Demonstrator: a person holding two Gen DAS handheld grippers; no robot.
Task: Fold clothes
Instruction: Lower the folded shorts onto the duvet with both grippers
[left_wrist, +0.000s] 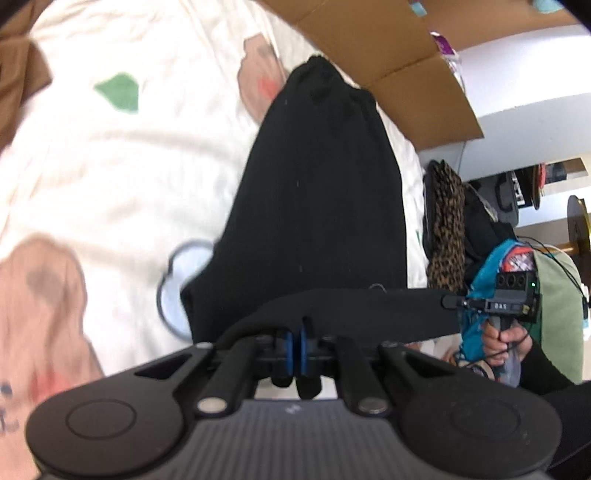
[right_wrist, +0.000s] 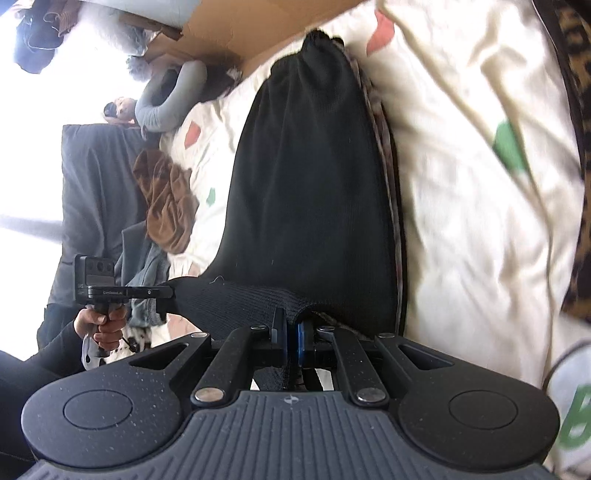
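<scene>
Left hand-held gripper (right_wrist: 162, 295) label partly legible; reads "GenRobot.AI".

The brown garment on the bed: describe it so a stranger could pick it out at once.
Start from the cream printed bedsheet. The long black garment runs down its middle, held at the near edge by both grippers. To its left in the right wrist view lies the brown garment, a crumpled rust-brown heap, the only unfolded plain brown cloth there.
</scene>
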